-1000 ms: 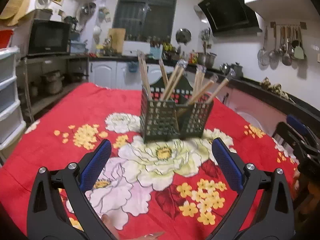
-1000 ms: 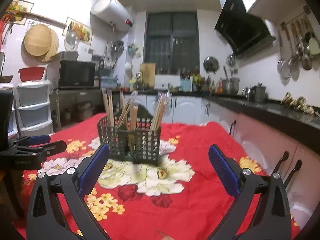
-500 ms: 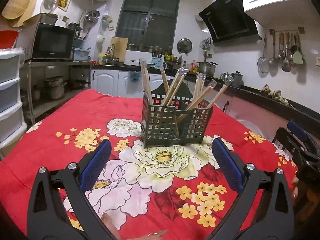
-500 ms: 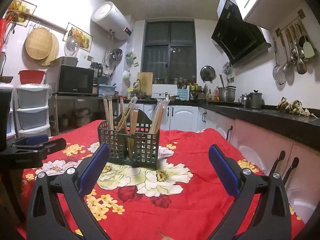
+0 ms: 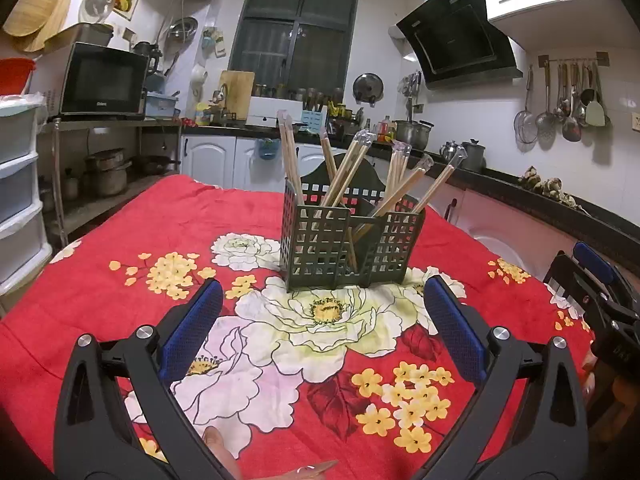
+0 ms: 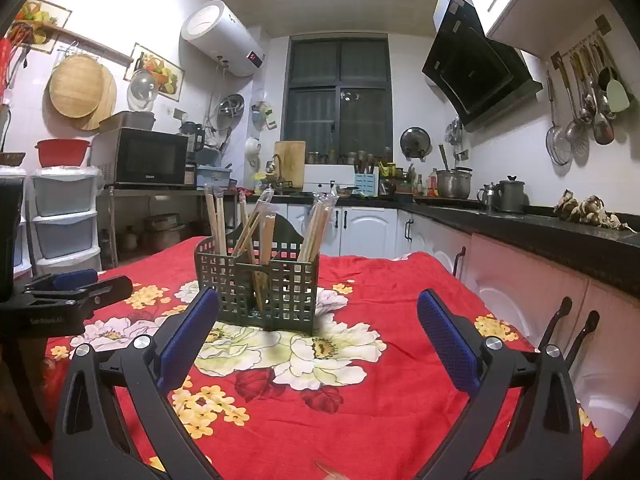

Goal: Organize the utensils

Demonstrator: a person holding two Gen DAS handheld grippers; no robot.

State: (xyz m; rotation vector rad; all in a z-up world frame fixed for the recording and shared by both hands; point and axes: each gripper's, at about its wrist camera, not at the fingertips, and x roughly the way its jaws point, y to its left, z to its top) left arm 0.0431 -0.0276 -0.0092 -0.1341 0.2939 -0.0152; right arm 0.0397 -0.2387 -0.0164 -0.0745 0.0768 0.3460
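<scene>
A dark green lattice utensil basket point(image 5: 352, 246) point(image 6: 260, 288) stands upright mid-table on the red floral cloth point(image 5: 132, 240). Several wooden chopsticks point(image 5: 348, 172) point(image 6: 256, 228) lean in its compartments, some with clear wrapped tips. My left gripper point(image 5: 322, 316) hangs open in front of the basket, well short of it, with nothing between its blue pads. My right gripper point(image 6: 316, 328) is open too, holding nothing, with the basket just beyond its left finger point(image 6: 188, 332). Each gripper shows at the edge of the other's view: the right gripper point(image 5: 600, 292) and the left gripper point(image 6: 68, 284).
A black counter point(image 6: 540, 228) with white cabinets runs along the right and back walls. A microwave point(image 5: 104, 80) on a metal rack and plastic drawers point(image 6: 60, 216) stand at the left. Dark chair backs point(image 6: 572, 328) rise by the table's right edge.
Both wrist views have tilted upward and drawn back a little, so the basket sits lower in frame. Both grippers stay open; the basket and chopsticks have not moved.
</scene>
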